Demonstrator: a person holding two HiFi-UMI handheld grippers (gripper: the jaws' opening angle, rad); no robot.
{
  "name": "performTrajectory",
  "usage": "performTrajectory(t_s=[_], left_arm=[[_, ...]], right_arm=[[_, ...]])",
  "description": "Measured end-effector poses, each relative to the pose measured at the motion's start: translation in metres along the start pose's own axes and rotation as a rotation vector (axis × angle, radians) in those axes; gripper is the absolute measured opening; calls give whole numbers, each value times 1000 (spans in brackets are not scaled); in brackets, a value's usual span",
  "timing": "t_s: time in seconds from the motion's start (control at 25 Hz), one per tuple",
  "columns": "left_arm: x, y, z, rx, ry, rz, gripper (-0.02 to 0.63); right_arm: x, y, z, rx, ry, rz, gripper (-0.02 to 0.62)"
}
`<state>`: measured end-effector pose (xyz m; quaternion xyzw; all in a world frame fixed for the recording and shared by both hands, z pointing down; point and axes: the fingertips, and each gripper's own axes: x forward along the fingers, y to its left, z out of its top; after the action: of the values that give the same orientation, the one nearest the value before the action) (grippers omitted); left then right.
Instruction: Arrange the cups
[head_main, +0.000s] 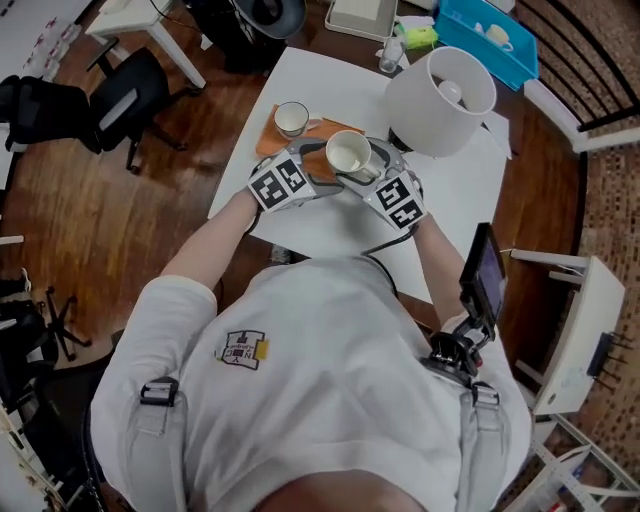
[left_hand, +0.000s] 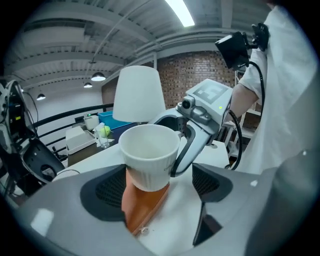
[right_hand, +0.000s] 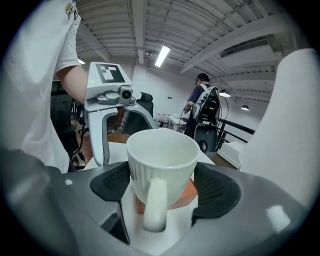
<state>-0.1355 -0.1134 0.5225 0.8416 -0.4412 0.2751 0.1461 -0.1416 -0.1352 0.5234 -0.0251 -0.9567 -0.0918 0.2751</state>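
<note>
Over the white bench (head_main: 330, 225), the ribbed white cup (head_main: 350, 155) sits clamped between the jaws of my right gripper (right_hand: 162, 186), handle facing back toward it, just above an orange mat (head_main: 272, 138). My left gripper (left_hand: 160, 187) has its jaws spread wide around the same cup. A second cup (head_main: 291, 118) rests on the mat, with a white lampshade (head_main: 440, 100) nearby.

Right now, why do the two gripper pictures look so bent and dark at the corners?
Left gripper view: wide-angle lens bows the ceiling beams, corners go dark, cup stays sharp. Right gripper view: same curving, bright strip light. Head view: straighter lines, dimmer, no glare.
</note>
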Motion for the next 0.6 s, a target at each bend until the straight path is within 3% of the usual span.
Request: performTrajectory(t_s=[0.32,0.6], left_arm=[[3,34,-27,-111,7,58,405],[10,49,-35,-161,41,108,405]], right_arm=[[41,-9,5,-75,-11,79,400],[60,-18,0,-64,-53,134,400]])
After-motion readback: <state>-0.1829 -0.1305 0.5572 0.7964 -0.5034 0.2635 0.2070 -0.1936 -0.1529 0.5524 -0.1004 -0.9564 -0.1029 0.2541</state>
